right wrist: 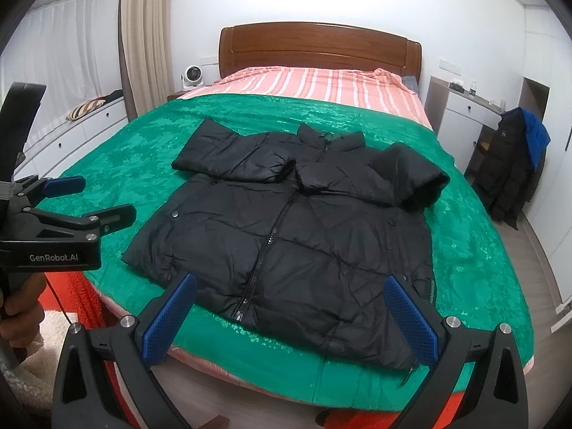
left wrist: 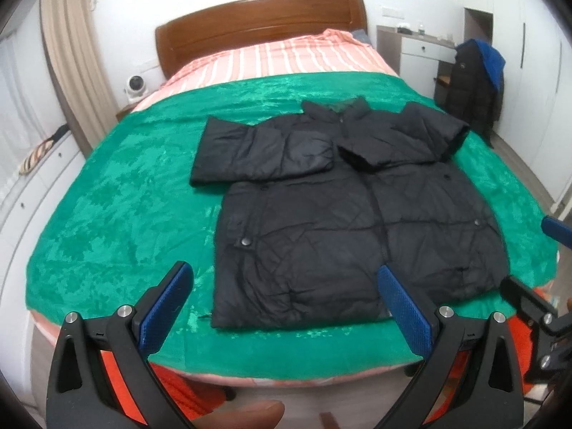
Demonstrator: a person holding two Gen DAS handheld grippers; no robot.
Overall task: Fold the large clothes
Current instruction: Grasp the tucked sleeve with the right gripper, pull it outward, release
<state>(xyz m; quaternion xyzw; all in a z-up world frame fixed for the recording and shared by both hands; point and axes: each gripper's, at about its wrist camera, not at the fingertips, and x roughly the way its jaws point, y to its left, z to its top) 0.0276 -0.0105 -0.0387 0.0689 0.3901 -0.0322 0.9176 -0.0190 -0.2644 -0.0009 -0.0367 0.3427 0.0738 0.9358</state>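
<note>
A large black padded jacket (left wrist: 343,221) lies flat, front up and zipped, on the green blanket (left wrist: 118,193); it also shows in the right wrist view (right wrist: 293,236). Both sleeves are folded across its chest. My left gripper (left wrist: 286,279) is open and empty, held above the foot edge of the bed at the jacket's bottom left corner. My right gripper (right wrist: 291,287) is open and empty above the jacket's hem. The left gripper also shows at the left of the right wrist view (right wrist: 89,196).
The bed has a striped pink sheet (right wrist: 321,82) and a wooden headboard (right wrist: 318,48). Another dark coat with blue cloth hangs on a chair (right wrist: 514,164) at the right. White drawers (right wrist: 71,136) line the left wall. A small fan (right wrist: 191,77) sits beside the headboard.
</note>
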